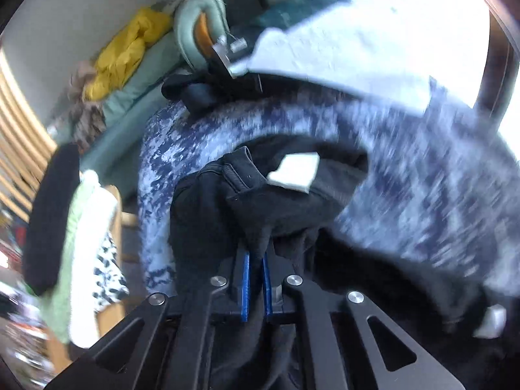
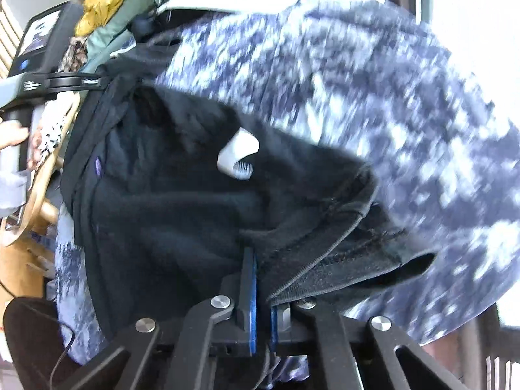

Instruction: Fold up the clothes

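We have the black garment [image 1: 247, 201] pinched at two edges, left gripper [image 1: 256, 279] and right gripper [image 2: 261, 292] both clamped tight on its fabric, above the near blue mottled bedspread [image 1: 406, 169]; a thin bite could slip, dropping one corner and skewing our fold

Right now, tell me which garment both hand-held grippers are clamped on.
The black fleece garment, pinched by the left hand-held gripper and right hand-held gripper; the yellow garment lies untouched behind.
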Demonstrator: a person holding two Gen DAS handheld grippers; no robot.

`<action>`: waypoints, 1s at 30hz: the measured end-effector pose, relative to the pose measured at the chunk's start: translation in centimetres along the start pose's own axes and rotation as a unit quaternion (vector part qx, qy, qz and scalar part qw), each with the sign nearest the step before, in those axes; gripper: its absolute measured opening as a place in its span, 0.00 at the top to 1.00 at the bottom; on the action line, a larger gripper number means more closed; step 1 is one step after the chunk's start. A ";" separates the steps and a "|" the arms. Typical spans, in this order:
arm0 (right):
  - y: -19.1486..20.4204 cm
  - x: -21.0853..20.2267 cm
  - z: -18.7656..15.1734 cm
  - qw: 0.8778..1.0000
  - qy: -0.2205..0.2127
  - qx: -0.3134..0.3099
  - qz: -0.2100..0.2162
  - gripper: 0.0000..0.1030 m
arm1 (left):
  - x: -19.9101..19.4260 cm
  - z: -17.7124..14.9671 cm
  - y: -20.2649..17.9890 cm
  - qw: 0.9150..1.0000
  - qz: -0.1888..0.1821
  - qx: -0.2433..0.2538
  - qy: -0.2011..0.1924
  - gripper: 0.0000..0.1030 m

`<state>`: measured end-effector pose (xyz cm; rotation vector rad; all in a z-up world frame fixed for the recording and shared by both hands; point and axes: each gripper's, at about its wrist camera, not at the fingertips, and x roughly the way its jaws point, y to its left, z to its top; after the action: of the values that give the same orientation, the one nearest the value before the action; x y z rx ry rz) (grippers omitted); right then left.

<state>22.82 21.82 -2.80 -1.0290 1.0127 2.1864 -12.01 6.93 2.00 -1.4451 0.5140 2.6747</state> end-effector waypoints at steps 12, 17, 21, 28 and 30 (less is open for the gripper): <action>-6.0 -4.1 5.0 0.960 -0.014 -0.003 -0.281 0.84 | -14.7 -0.2 6.1 0.981 -0.147 -0.056 -0.113 0.96; -3.0 -5.3 3.7 0.958 -0.026 -0.056 -0.281 0.50 | -11.2 -4.1 5.1 0.990 -0.139 -0.017 -0.030 0.96; 0.9 -6.9 4.6 0.940 -0.051 -0.105 -0.321 0.38 | -7.1 -7.6 5.7 0.988 -0.137 -0.015 0.065 0.94; 6.5 -6.6 7.5 0.951 -0.074 -0.159 -0.256 0.32 | -6.6 -10.2 9.6 0.975 -0.185 -0.053 0.112 0.80; 8.4 -4.8 8.3 0.969 -0.058 -0.166 -0.172 0.32 | -7.8 -10.3 10.4 0.977 -0.183 -0.049 0.094 0.74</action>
<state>16.23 22.83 8.09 -1.1097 0.3849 2.1299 -1.48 -5.35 5.94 -1.6432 0.1070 2.3186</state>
